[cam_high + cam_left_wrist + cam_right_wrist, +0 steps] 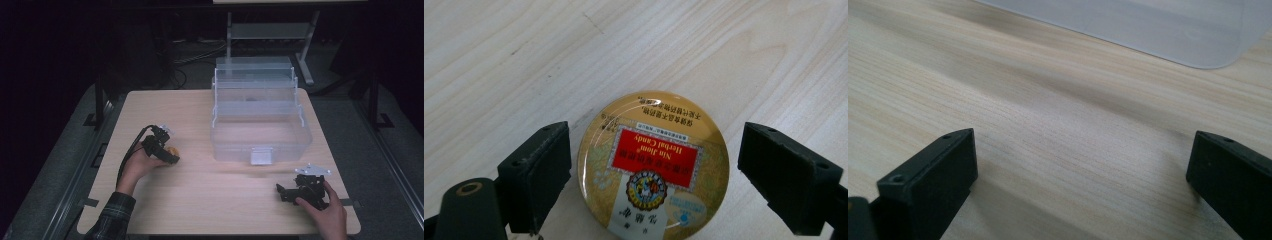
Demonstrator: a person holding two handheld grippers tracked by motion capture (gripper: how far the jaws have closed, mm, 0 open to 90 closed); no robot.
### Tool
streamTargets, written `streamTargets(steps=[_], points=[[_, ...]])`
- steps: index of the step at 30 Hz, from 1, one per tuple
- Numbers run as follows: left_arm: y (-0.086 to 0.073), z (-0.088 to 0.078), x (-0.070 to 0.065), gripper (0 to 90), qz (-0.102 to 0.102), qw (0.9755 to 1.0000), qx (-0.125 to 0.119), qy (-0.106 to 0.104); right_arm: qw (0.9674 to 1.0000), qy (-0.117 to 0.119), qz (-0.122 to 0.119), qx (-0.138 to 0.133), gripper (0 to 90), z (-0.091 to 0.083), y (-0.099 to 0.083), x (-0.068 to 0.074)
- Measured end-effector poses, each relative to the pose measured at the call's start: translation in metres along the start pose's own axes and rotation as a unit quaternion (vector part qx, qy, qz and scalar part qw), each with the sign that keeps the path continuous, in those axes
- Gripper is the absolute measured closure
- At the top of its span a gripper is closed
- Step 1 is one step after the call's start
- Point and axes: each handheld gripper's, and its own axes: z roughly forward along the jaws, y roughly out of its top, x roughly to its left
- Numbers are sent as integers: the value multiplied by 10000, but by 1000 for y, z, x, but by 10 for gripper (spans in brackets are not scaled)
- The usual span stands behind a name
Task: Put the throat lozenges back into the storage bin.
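Here we see a candy tin (pixel 653 167) about to be grasped.
Our left gripper (pixel 654 170) straddles it, spread; the right gripper (pixel 1083 185) idles spread above the bench (pixel 200 200); the clear box (pixel 260 125) awaits.

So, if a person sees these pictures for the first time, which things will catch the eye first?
Probably the round golden candy tin with its red label, lying flat on the wooden table between the open jaws of the left hand-held gripper. Next, the large clear plastic box, open at the table's far right. The right hand-held gripper is open over bare wood.
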Motion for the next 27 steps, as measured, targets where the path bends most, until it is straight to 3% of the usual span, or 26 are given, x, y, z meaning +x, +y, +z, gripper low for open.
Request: streamTargets(steps=[12, 27], points=[[2, 11, 1, 133, -12, 9996, 288, 65, 10000, 1, -1, -2, 0, 0, 0, 0], [1, 14, 2, 190, -21, 9993, 362, 7, 10000, 0, -1, 0, 0, 0, 0, 0]])
